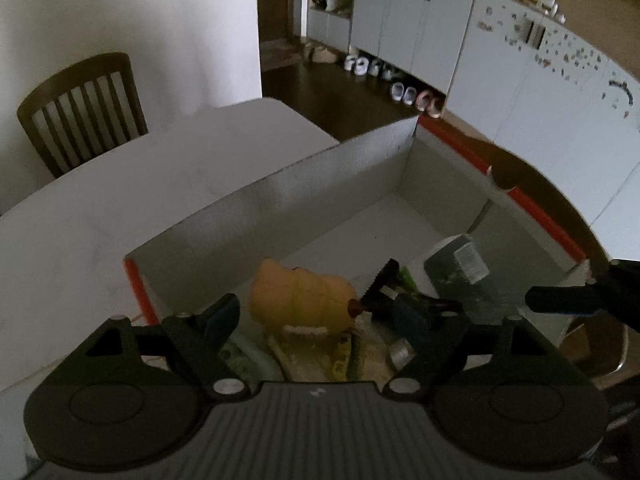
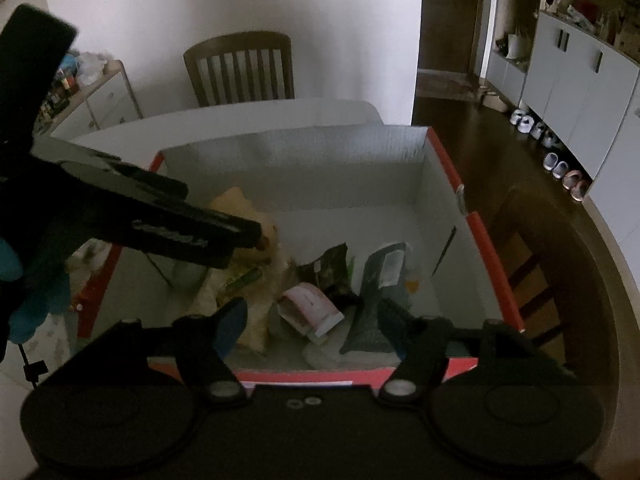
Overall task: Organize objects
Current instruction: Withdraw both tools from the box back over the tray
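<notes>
We hold both grippers over the red-edged box (image 2: 496, 276) on the white table (image 1: 120, 200). Our left gripper (image 1: 320, 316) has its fingers spread, empty, above the yellow plush toy (image 1: 300, 300) at the box's near left. Our right gripper (image 2: 316, 316) is also spread, empty, over the dark pouch (image 2: 376, 300) and pink packet (image 2: 312, 304).

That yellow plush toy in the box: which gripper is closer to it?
Left. The left gripper hovers open right over the yellow plush toy, which sits between its fingers in view. The right gripper hangs open farther along the box, above the dark packets.
</notes>
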`<state>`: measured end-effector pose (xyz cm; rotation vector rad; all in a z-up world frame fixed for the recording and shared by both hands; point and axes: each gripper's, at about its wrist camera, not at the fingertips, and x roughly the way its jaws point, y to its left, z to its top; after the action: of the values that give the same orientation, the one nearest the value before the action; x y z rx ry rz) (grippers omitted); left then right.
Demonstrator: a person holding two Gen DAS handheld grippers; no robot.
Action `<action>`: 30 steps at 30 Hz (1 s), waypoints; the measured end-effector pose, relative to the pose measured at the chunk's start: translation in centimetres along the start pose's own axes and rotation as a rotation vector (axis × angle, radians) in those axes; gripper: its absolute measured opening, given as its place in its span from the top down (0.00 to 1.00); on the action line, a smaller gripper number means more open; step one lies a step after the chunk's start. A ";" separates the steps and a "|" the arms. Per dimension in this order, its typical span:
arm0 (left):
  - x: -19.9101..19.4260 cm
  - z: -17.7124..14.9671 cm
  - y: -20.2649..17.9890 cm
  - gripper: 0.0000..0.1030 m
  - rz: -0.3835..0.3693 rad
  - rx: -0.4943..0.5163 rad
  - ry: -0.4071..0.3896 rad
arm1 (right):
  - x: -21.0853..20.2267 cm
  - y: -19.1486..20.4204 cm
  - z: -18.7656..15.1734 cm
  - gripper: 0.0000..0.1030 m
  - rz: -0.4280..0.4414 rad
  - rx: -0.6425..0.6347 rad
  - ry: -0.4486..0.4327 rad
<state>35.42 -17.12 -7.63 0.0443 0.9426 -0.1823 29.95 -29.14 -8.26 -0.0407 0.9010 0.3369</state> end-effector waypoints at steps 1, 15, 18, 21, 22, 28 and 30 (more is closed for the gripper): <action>-0.6 -0.2 0.1 0.19 -0.010 -0.006 -0.009 | -0.3 0.0 0.0 0.30 0.003 0.001 -0.005; -7.2 -2.9 1.5 0.19 -0.030 -0.055 -0.104 | -3.8 2.2 -0.2 0.25 0.037 -0.032 -0.068; -8.5 -3.8 2.1 0.19 -0.040 -0.055 -0.122 | -4.4 3.3 -0.3 0.24 0.034 -0.047 -0.083; -10.0 -4.8 2.9 0.19 -0.030 -0.044 -0.145 | -4.9 4.7 -0.4 0.22 0.034 -0.054 -0.095; -10.5 -5.1 3.2 0.19 -0.031 -0.042 -0.153 | -5.0 5.2 -0.4 0.21 0.035 -0.054 -0.099; -12.8 -7.2 5.9 0.19 -0.047 -0.060 -0.173 | -5.3 8.1 -0.7 0.17 0.036 -0.047 -0.118; -13.5 -7.9 7.0 0.19 -0.050 -0.065 -0.174 | -5.5 9.2 -0.8 0.16 0.035 -0.034 -0.133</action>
<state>22.57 -7.47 -1.72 -0.0539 0.7755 -0.1984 23.42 -22.09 -3.57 -0.0338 0.7652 0.3827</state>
